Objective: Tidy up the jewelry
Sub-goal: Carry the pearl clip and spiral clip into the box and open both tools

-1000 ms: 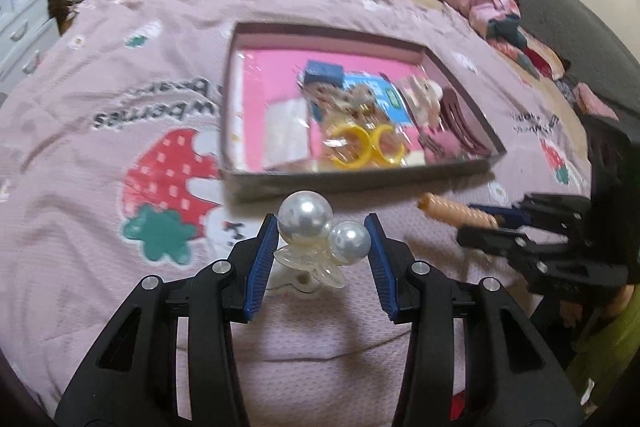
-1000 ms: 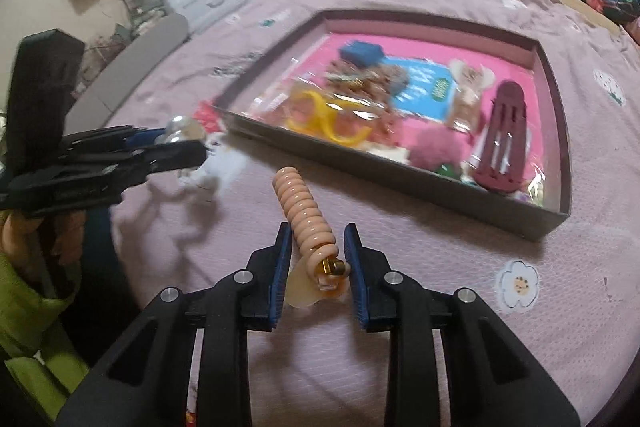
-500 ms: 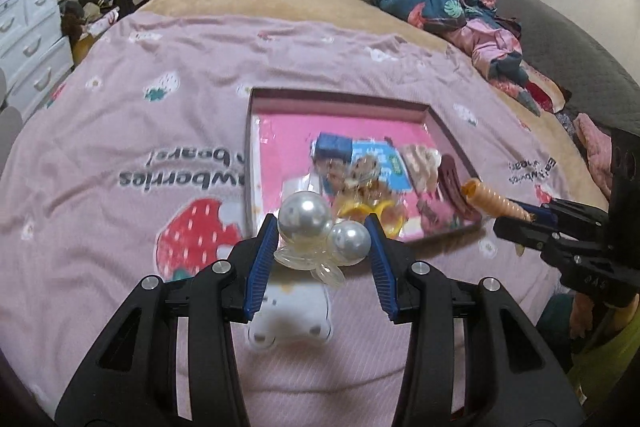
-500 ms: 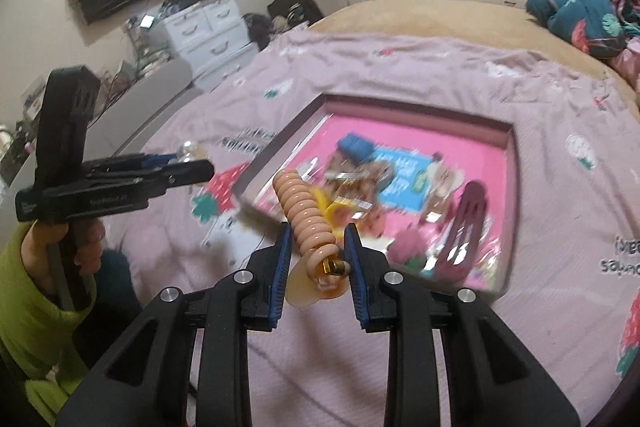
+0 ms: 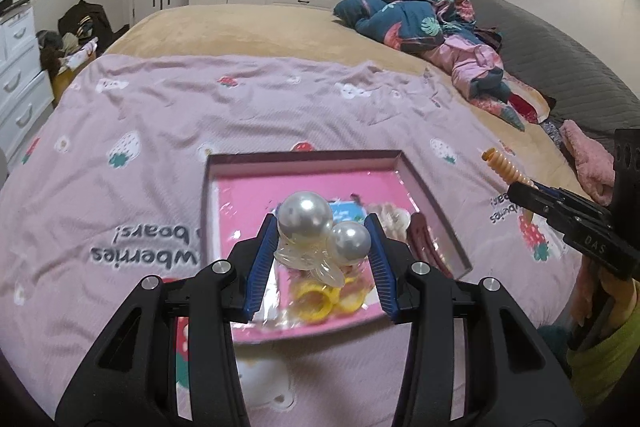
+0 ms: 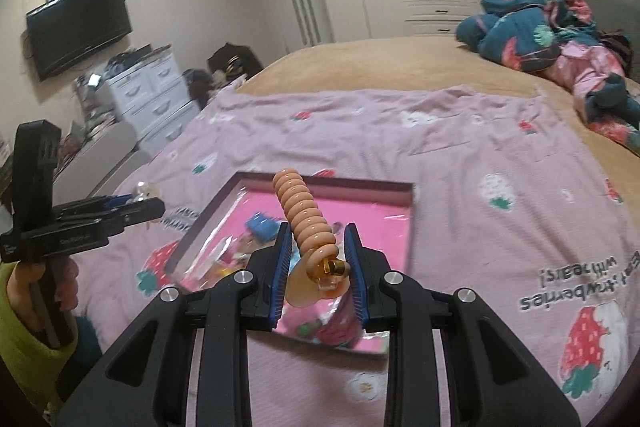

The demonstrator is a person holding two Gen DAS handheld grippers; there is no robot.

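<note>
Two grippers hold accessories above the open box (image 5: 404,167) on the bed: left gripper (image 5: 322,239) clamps a pearl hair clip (image 5: 306,217), right gripper (image 6: 316,251) clamps a spiral clip (image 6: 300,207), seemingly lifted clear for sorting into the box.

Left tool (image 5: 322,233) grips a pearl clip (image 5: 316,227) above the tray (image 5: 436,203).

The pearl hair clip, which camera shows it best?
The left wrist view: the pearl hair clip sits front and centre between the left gripper's blue fingers, both pearls and its clear base sharp. The right wrist view shows only a small pale glint of it at that gripper's far tip, over the pink blanket.
</note>
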